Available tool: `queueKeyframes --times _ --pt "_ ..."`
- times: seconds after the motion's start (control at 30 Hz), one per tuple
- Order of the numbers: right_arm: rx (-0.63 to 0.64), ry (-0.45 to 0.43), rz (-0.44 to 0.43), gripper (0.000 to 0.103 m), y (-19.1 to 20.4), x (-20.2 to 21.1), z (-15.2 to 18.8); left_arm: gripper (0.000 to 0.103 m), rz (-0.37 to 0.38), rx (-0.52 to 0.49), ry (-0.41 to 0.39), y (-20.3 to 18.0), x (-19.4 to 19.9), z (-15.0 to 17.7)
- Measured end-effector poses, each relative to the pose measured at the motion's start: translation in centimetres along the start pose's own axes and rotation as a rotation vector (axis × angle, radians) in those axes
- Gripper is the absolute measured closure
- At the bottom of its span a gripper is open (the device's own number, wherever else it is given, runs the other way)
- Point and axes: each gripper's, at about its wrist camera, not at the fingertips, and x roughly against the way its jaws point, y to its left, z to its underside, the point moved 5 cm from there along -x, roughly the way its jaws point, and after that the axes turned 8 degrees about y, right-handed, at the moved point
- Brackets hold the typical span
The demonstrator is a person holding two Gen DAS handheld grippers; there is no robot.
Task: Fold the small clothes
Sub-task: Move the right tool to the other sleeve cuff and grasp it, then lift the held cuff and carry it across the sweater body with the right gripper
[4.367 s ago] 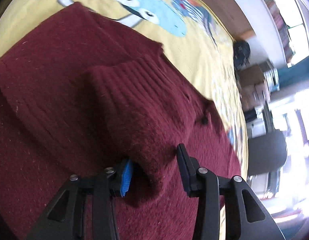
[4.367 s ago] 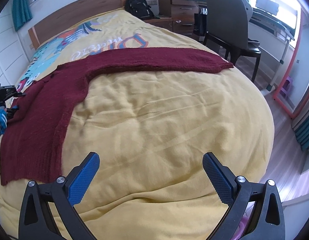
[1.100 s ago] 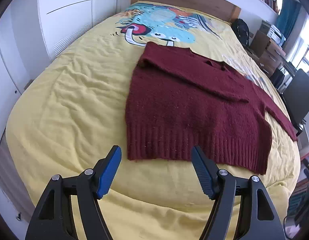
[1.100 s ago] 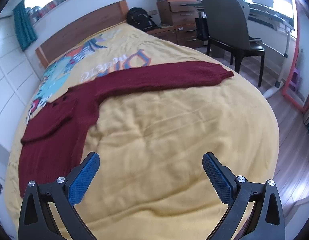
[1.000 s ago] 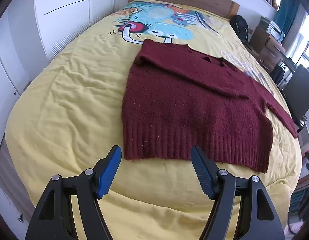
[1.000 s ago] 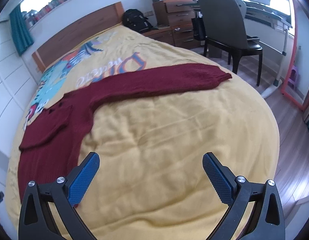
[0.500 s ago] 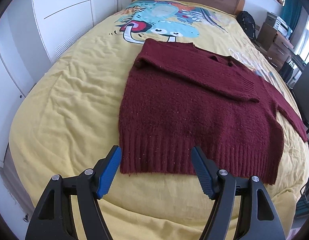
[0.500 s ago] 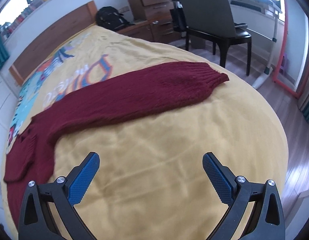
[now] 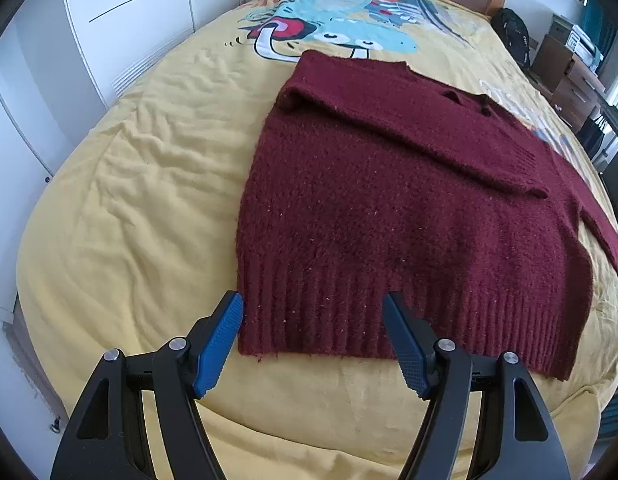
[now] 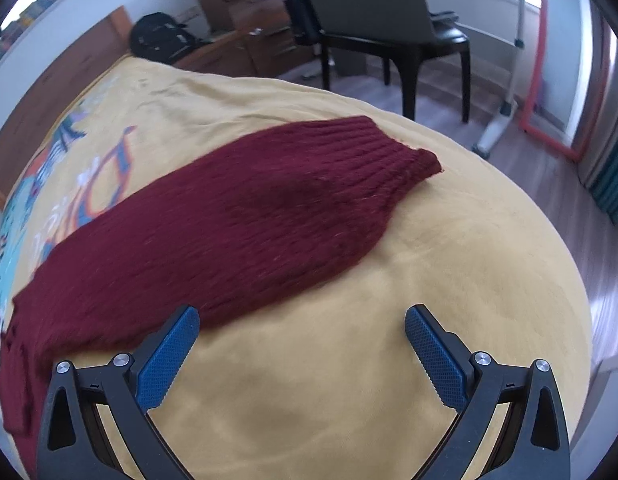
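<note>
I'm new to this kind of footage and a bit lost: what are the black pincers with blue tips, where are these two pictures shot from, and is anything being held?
They are two hand-held grippers, one in each of a person's hands, each carrying a camera that looks along its fingers. One picture is from the left gripper, over the ribbed hem of a dark red sweater lying on a yellow bedspread. One sleeve is already folded across the sweater's chest. The other picture is from the right gripper, near the other sleeve, which lies stretched out. Both grippers are open and hold nothing.
</note>
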Motion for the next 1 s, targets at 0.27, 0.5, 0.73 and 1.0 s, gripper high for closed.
queueKeyframes --times 0.27,0.5,0.73,1.0 --pt "-0.026 -0.004 0.0 0.004 -0.8 -1.6 -2.4 0.036 -0.015 0.002 0.021 -0.4 -1.1 -0.6" --pt "-0.054 -0.023 -0.011 0.019 -1.2 -2.4 -4.2 0.036 -0.022 -0.006 0.046 -0.4 -2.1 -0.3" --pt "-0.066 -0.021 -0.04 0.062 -1.2 -2.5 -6.0 0.036 -0.035 0.01 0.068 0.2 -2.7 0.1" --pt "-0.012 -0.034 -0.073 0.082 1.0 -1.1 -7.2 0.036 -0.037 0.005 0.068 0.0 -2.8 0.1"
